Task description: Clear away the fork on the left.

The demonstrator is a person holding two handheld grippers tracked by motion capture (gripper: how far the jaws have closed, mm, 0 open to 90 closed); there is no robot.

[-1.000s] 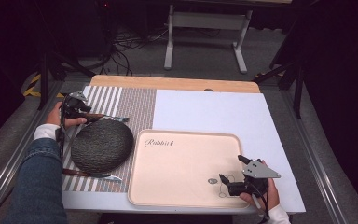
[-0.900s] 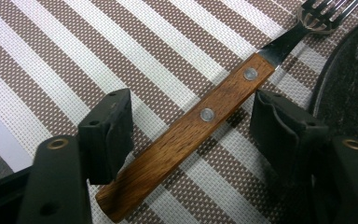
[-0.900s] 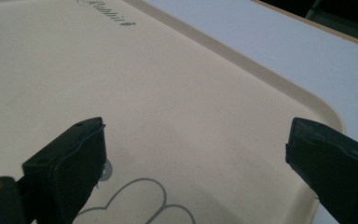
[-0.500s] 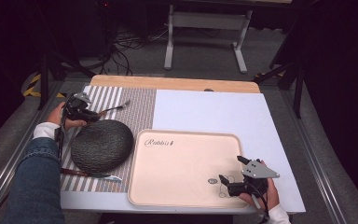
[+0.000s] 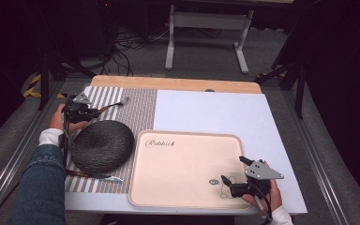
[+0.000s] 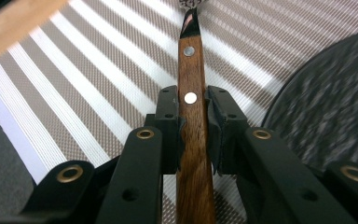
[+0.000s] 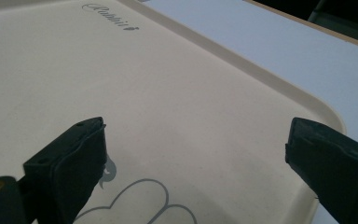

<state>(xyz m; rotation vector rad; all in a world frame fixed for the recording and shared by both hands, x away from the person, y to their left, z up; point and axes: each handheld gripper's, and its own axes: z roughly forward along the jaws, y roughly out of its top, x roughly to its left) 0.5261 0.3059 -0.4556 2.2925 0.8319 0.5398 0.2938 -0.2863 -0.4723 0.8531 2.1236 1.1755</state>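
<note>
Bright, even light on the table (image 5: 215, 112), dark surroundings; the round mat (image 6: 335, 102) is motion-blurred.

Striped placemat (image 5: 143, 105), round dark mat (image 5: 102, 145) (woven), cream tray (image 5: 183, 161)

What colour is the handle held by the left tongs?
Brown wood handle with silver rivets, clearest in the left gripper view.

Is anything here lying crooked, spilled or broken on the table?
Nothing looks spilled or broken. One piece of cutlery lies half under the near edge of the dark round mat, slightly askew to the stripes. The left tool holds a wooden-handled utensil above the striped placemat. The cream tray sits straight.
</note>
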